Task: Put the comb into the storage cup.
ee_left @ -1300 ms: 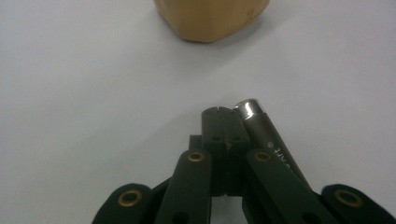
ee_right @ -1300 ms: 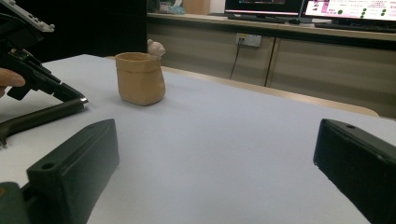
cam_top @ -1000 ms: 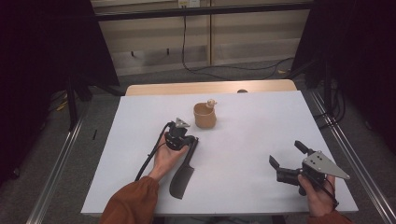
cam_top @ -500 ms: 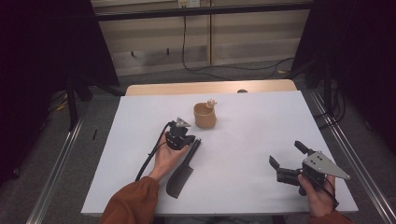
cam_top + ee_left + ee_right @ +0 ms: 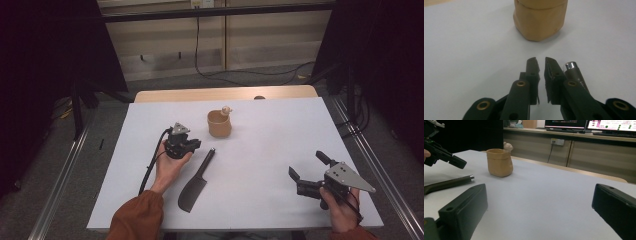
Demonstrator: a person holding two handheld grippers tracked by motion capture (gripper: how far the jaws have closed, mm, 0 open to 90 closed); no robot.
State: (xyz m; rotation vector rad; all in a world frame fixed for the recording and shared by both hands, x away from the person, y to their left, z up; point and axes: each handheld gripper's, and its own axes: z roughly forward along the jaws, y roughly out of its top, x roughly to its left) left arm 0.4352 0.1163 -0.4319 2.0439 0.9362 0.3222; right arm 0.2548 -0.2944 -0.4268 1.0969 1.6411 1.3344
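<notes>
Since a second ago the cleaver has slid out from under the left hand, which earlier covered its handle; it now lies free on the white table, blade toward the near edge, handle end pointing at the tan cup near the far edge. Left of that handle, just beside it, the left hand-held gripper rests low on the table, jaws nearly together with a narrow gap, gripping nothing. Toward the near right corner the right hand-held gripper hovers with jaws spread wide, empty, well apart from the cleaver.
</notes>
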